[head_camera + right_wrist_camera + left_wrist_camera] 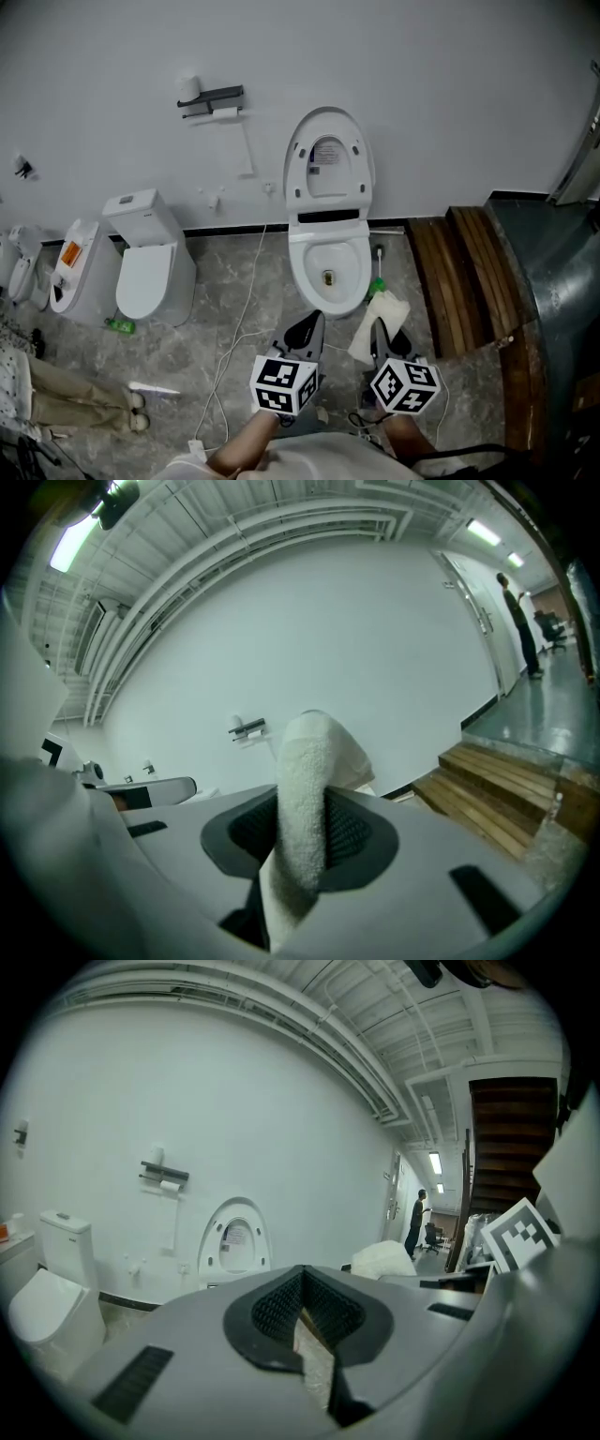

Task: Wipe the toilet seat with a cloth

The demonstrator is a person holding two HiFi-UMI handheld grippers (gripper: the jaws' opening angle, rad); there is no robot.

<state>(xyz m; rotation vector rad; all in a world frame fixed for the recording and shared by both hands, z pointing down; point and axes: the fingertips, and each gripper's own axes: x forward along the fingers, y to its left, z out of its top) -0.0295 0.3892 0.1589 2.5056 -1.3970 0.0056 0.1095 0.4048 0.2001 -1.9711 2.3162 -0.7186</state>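
Note:
The white toilet stands against the wall with its lid raised and the seat rim down around the bowl. My left gripper hovers just in front of the bowl, jaws shut with nothing between them. The lid shows ahead of it in the left gripper view. My right gripper, beside it on the right, is shut on a cream cloth. In the right gripper view the cloth stands up between the pads. Neither gripper touches the toilet.
A second toilet and another fixture stand to the left. Wooden steps lie to the right. A green-handled brush stands by the bowl, a white cable trails over the floor, and a paper holder hangs on the wall.

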